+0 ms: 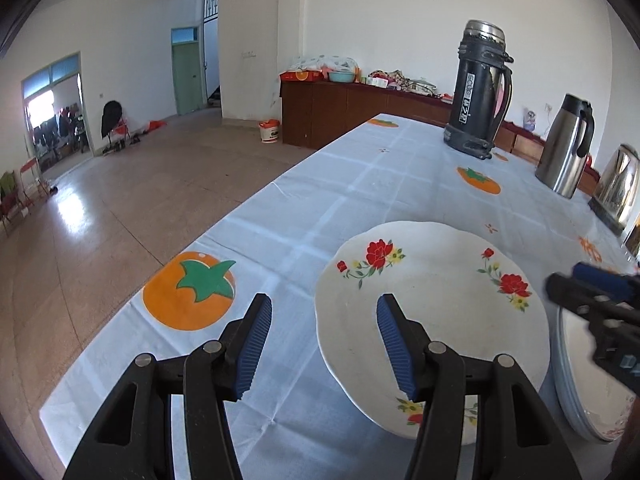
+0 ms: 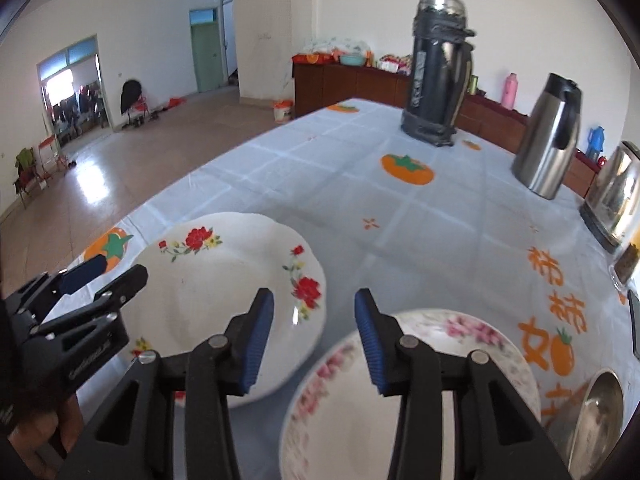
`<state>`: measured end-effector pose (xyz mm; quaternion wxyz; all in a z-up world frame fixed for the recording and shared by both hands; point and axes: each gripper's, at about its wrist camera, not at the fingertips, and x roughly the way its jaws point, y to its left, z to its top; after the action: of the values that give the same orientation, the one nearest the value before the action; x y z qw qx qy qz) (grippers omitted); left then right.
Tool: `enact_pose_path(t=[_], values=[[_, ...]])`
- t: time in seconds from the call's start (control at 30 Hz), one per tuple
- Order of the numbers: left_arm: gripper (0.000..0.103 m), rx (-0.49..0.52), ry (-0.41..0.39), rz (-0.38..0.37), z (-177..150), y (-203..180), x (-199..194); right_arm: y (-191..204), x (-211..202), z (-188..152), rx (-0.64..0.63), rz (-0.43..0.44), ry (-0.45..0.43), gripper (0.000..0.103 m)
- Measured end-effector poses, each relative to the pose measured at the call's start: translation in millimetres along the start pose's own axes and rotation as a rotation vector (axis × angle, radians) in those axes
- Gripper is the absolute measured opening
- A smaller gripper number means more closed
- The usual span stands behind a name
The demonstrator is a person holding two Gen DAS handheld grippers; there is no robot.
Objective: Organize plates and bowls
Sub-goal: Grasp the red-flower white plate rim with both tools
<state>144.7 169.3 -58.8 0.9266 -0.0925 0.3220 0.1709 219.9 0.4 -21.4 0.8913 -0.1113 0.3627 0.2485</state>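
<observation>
Sorting is barely begun: nothing is stacked. On the table (image 2: 420, 216) lie one red-flowered plate (image 2: 224, 300), one pink-flowered plate (image 2: 472, 332) beside it, and one steel bowl (image 2: 600, 408) at the right edge. Left tool (image 1: 324, 344) and right tool (image 2: 316, 344) both stand parted, gripping nothing.

plates (image 2: 224, 280) on table (image 2: 400, 240), flasks (image 2: 436, 72) behind

Table (image 2: 320, 168) under pale blue checked cloth printed with orange persimmons. Directly on it: red-flowered plate (image 2: 224, 292), pink-flowered plate (image 2: 472, 332) just beside, metal bowl (image 2: 600, 412) at right edge, black flask (image 2: 436, 76), steel jug (image 2: 548, 140), steel kettle (image 2: 616, 196) along far right side.
</observation>
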Motion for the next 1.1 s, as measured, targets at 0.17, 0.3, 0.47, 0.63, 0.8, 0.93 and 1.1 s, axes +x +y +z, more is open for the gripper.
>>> enact_pose_path(t=[0.17,0.3,0.47,0.63,0.8,0.93,1.1], values=[[0.058,-0.015,0.032,-0.029,-1,1,8,10,22,6,-0.033,-0.017,0.075,0.041],[0.058,-0.006,0.064,-0.055,0,-2,13,13,37,9,-0.047,-0.013,0.129,0.044],[0.058,-0.018,0.096,-0.070,1,0,19,17,46,10,-0.062,-0.029,0.161,0.046],[0.058,-0.034,0.110,-0.055,1,3,21,14,39,4,-0.041,0.007,0.154,0.039],[0.058,-0.029,0.129,-0.039,1,2,26,20,30,-6,-0.042,0.025,0.136,0.039],[0.056,-0.025,0.132,-0.039,1,2,27,23,28,-13,-0.030,0.037,0.116,0.039],[0.038,-0.046,0.127,-0.014,-1,6,29,24,25,-19,-0.026,0.032,0.072,0.033]])
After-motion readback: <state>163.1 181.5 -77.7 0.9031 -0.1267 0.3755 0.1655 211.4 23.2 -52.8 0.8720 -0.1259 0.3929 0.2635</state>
